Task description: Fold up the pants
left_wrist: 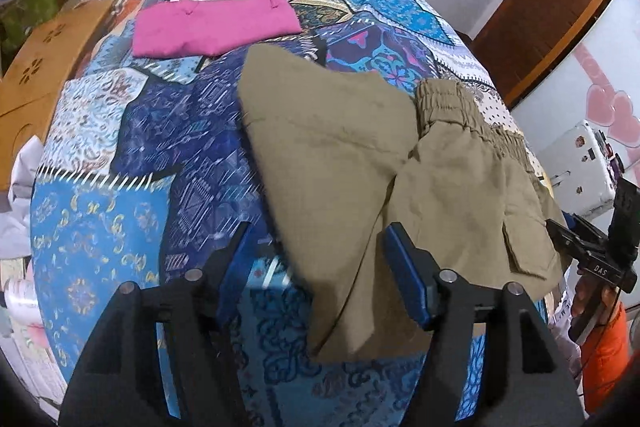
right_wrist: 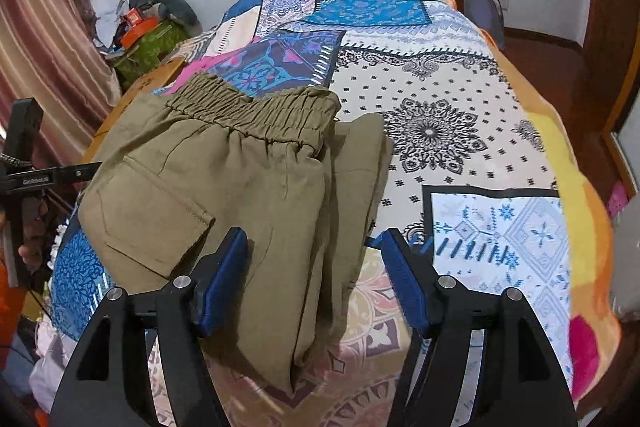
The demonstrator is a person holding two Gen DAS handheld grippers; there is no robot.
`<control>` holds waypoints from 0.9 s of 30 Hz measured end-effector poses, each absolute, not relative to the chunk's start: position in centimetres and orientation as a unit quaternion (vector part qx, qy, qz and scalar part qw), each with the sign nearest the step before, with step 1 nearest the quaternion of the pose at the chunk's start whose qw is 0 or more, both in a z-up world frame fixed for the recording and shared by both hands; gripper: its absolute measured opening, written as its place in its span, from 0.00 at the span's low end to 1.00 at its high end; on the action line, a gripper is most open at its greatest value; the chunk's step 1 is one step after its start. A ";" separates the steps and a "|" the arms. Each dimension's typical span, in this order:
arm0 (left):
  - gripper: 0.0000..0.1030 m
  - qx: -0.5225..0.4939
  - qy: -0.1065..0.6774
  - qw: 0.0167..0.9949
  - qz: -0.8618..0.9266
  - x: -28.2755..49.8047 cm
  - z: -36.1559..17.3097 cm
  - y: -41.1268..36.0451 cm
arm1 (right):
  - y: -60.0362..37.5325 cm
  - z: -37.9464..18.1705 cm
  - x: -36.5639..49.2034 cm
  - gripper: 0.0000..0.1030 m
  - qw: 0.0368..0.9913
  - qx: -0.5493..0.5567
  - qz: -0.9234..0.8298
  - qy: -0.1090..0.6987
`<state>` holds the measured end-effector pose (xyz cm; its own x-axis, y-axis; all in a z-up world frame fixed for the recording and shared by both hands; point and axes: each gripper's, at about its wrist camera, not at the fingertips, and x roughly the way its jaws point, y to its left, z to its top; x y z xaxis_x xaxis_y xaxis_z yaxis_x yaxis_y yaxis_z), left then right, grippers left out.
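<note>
The olive pants [right_wrist: 224,195] lie partly folded on the patchwork bedspread [left_wrist: 100,219], waistband [right_wrist: 256,111] away from the cameras. The left gripper [left_wrist: 316,267] and the right gripper [right_wrist: 314,267] both stand spread above the cloth, pinching nothing. A folded pink garment [left_wrist: 212,27] lies further back.

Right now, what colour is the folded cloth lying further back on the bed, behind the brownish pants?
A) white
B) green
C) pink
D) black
C: the folded cloth behind the pants on the bed cover is bright pink.
</note>
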<state>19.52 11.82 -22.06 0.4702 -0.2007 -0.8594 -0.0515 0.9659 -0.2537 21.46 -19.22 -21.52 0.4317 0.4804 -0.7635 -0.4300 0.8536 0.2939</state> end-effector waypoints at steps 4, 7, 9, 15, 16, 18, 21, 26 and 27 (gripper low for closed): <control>0.64 -0.111 0.512 0.850 -0.050 20.9 -22.2 11.1 | -19.3 -22.2 22.6 0.65 0.836 0.054 0.275 0.472; 0.64 -0.115 0.510 0.850 -0.063 21.8 -22.1 10.5 | -19.7 -23.1 23.7 0.69 0.827 0.089 0.274 0.482; 0.64 -0.118 0.509 0.850 -0.071 22.2 -22.2 10.3 | -19.9 -23.4 24.2 0.69 0.824 0.106 0.276 0.483; 0.68 -0.104 0.506 0.852 -0.088 23.3 -22.5 9.3 | -19.7 -23.9 25.8 0.67 0.816 0.118 0.285 0.488; 0.68 -0.103 0.505 0.852 -0.090 23.4 -22.5 9.2 | -19.6 -24.0 26.0 0.64 0.814 0.119 0.288 0.489; 0.67 -0.102 0.504 0.853 -0.088 23.5 -22.5 9.1 | -19.5 -24.0 26.4 0.58 0.810 0.124 0.293 0.492; 0.56 -0.086 0.505 0.856 -0.071 23.9 -22.4 8.7 | -19.8 -24.0 26.9 0.42 0.807 0.135 0.295 0.493; 0.33 -0.055 0.504 0.859 -0.065 24.0 -22.0 7.5 | -19.2 -22.9 26.6 0.24 0.822 0.102 0.292 0.478; 0.28 -0.043 0.503 0.861 -0.066 24.0 -21.8 7.0 | -19.0 -22.5 26.4 0.23 0.827 0.091 0.291 0.473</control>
